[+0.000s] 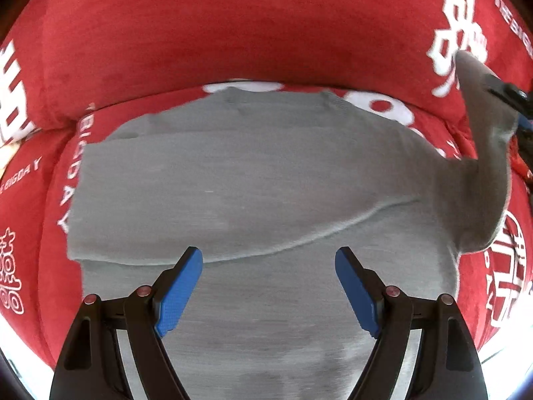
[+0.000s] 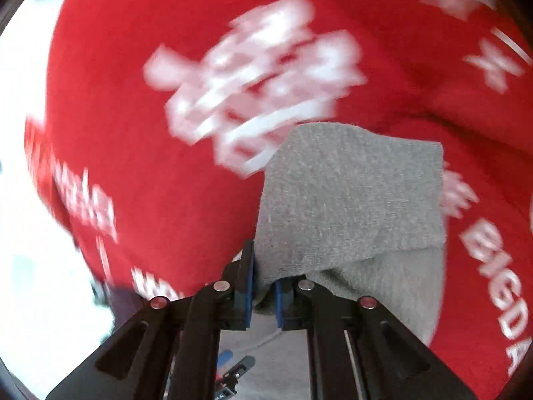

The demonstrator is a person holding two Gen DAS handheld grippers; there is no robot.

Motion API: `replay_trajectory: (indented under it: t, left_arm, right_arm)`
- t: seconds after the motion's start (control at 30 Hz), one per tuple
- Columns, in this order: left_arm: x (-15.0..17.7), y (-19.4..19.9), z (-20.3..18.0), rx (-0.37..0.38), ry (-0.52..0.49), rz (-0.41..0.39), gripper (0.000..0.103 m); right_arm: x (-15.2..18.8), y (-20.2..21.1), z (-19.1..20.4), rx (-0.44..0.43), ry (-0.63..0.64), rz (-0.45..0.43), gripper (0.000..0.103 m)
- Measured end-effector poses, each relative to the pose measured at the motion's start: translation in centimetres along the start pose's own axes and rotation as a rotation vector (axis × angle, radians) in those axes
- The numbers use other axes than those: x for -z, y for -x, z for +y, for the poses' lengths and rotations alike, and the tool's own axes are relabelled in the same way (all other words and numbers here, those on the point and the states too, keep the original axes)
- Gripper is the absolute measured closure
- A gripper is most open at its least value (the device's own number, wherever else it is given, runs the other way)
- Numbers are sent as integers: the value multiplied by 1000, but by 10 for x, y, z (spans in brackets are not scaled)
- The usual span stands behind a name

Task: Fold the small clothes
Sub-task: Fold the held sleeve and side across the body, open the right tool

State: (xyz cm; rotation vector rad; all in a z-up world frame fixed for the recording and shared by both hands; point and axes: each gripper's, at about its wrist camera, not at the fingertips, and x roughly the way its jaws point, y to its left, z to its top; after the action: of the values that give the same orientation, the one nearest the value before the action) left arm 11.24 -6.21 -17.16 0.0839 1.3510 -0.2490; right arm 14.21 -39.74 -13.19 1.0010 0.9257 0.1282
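Left gripper [image 1: 268,286]: fingers apart, above grey garment [image 1: 233,183] | right gripper [image 2: 264,295]: clamped on sleeve [image 2: 349,200] | risk: thin pinch may slip, sleeve drops askew on red cover [image 1: 200,33]

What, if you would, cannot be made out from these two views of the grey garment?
- Grey garment, left wrist view: its near end is cut off by the lower edge and the left gripper.
- Red cover, right wrist view: white print smeared by motion blur.
- Right gripper: the pinched cloth hides the pad faces.
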Motion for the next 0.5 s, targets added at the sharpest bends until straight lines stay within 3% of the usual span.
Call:
replay_trajectory:
  t: [0.17,0.33,0.37,0.43,0.5]
  left_arm:
    - [7,1,45,-36,77,-2,20]
    - [16,-3,85,-61,141,8,20]
    - [17,-4,91,-62,152,9,20]
    - [20,-5,103,-61,175,13,20]
    - [22,-6,112,-55,196,16,20]
  right_arm:
    - [43,-92,76,130,301,161,92]
    - [114,-185,95,350,530,382,87]
    - [120,-191,93,381,537,405,83]
    - [127,-185,85,380,492,418,56]
    - [122,-167,80,312,395,389,49]
